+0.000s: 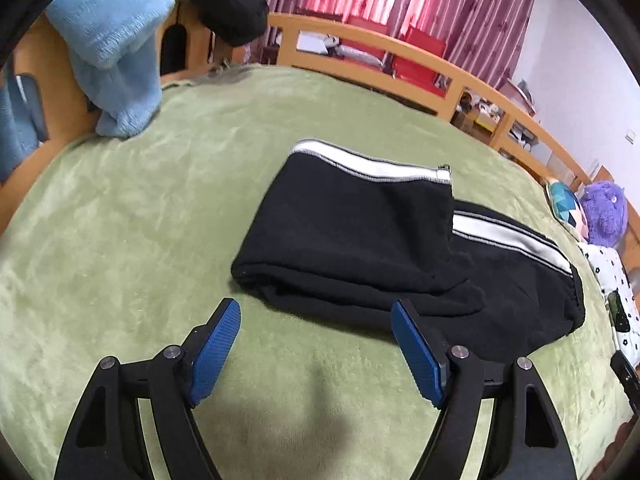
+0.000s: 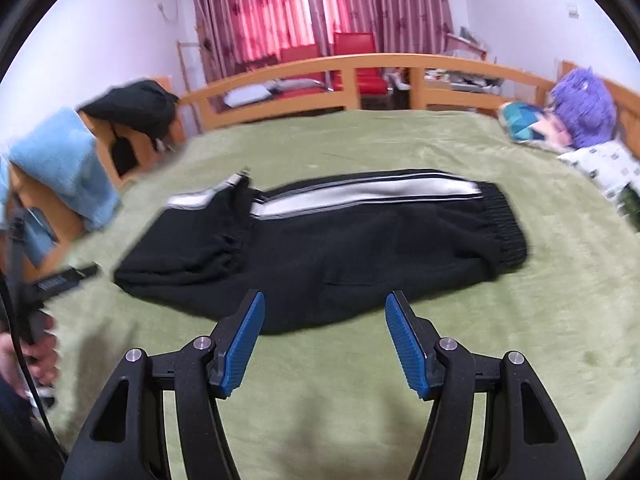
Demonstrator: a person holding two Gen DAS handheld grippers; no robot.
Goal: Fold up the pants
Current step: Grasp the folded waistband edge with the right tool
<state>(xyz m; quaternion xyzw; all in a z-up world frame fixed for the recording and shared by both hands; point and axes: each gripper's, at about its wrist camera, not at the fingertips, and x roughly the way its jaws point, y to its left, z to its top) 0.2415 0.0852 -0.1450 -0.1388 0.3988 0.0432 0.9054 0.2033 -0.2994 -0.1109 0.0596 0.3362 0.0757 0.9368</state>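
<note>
I see a bed covered by a green blanket [image 2: 480, 320], with a curved wooden rail [image 2: 380, 62] along its far side. Behind it, red striped curtains [image 2: 320, 4] glow with daylight, and red chairs [image 2: 356, 60] stand in front of them. The walls [image 2: 520, 8] are pale. A light blue towel [image 1: 112, 40] hangs over the wooden frame on the left, a dark cloth [image 1: 216, 0] beside it. What looks like a purple plush toy [image 2: 584, 108] sits by pillows [image 2: 604, 168], though it is blurred.

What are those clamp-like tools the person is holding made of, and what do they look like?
Each gripper, left and right, has two black angular arms with triangular cut-outs and silver pivot pins. The fingers carry ribbed blue pads. A black cable runs past the person's hand.
</note>
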